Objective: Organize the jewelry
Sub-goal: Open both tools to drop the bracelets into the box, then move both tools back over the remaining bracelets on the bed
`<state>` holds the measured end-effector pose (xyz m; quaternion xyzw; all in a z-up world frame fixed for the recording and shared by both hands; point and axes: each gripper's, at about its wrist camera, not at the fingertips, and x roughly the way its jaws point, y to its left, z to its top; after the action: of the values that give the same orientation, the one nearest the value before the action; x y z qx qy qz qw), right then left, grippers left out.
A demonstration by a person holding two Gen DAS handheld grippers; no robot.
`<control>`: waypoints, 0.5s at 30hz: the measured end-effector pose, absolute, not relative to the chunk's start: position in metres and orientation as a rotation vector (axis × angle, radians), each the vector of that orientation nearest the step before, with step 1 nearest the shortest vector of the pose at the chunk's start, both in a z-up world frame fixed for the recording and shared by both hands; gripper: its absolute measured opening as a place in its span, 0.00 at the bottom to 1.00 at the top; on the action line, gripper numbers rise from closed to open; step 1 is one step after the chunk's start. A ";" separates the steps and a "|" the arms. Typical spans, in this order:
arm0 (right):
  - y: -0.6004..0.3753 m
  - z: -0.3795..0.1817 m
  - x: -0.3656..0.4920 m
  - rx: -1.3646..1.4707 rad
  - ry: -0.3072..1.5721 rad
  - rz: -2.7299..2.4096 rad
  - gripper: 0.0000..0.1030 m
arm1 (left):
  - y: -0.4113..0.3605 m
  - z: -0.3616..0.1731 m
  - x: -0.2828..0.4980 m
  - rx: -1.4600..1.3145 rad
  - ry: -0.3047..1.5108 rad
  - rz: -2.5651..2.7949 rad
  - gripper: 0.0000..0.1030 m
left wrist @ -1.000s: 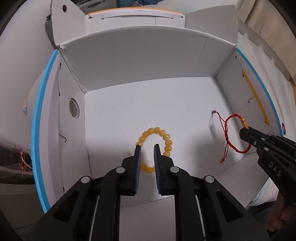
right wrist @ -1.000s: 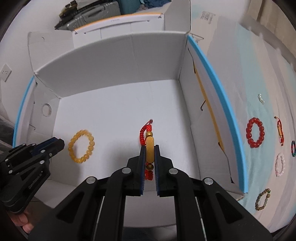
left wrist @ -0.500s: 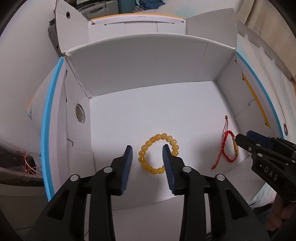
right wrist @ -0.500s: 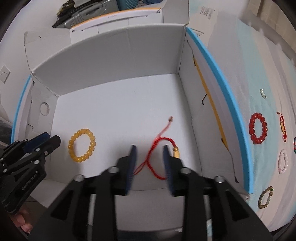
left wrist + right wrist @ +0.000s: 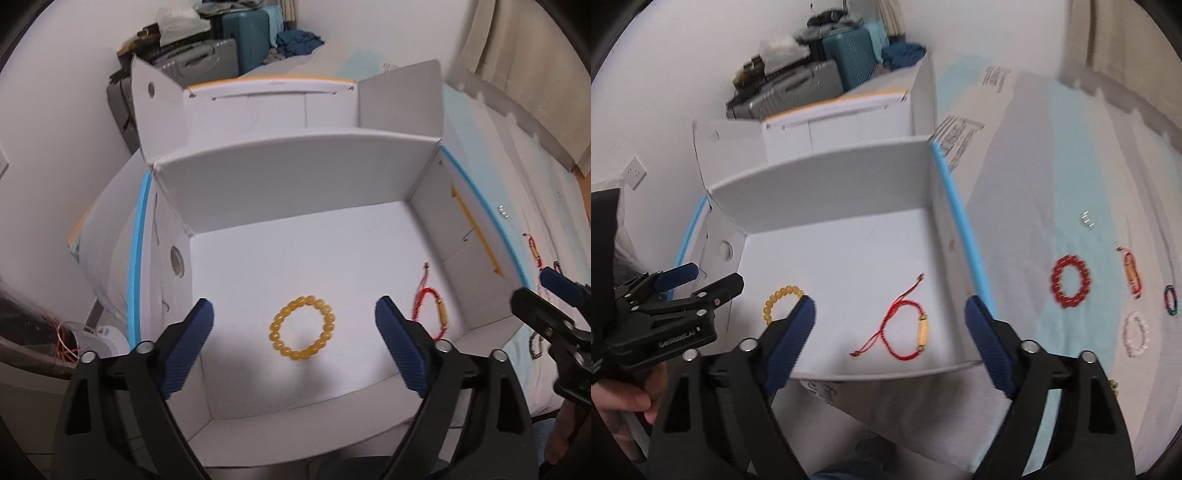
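A yellow bead bracelet [image 5: 303, 327] lies on the floor of the white cardboard box [image 5: 295, 177]. A red cord bracelet with a gold tube [image 5: 432, 310] lies to its right. My left gripper [image 5: 294, 332] is wide open and empty, held above the box's near edge over the yellow bracelet. In the right wrist view my right gripper [image 5: 889, 328] is wide open and empty above the red cord bracelet [image 5: 905, 332]; the yellow bracelet [image 5: 777, 301] shows partly behind its left finger. The left gripper [image 5: 701, 286] appears at the left there.
On the light blue mat right of the box lie a red bead bracelet [image 5: 1070, 286], another red cord bracelet [image 5: 1132, 275], a pale pink bead bracelet [image 5: 1136, 334], a dark bead bracelet [image 5: 1170, 301] and small clear beads [image 5: 1086, 220]. Suitcases [image 5: 221, 59] stand behind the box.
Both grippers have opened wide and pulled back and up from the box. The yellow bracelet and the red cord bracelet were let go and now lie on the box floor.
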<state>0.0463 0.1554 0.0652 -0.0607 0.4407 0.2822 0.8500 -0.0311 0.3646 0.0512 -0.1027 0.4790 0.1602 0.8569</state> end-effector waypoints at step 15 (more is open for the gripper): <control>0.048 0.102 0.052 -0.083 0.851 0.439 0.91 | 0.278 0.089 -0.005 -0.163 0.938 0.239 0.94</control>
<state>0.0523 0.0480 0.1024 -0.0401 0.4092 0.2111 0.8868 -0.0048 0.2780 0.0885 -0.0781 0.4504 0.1149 0.8820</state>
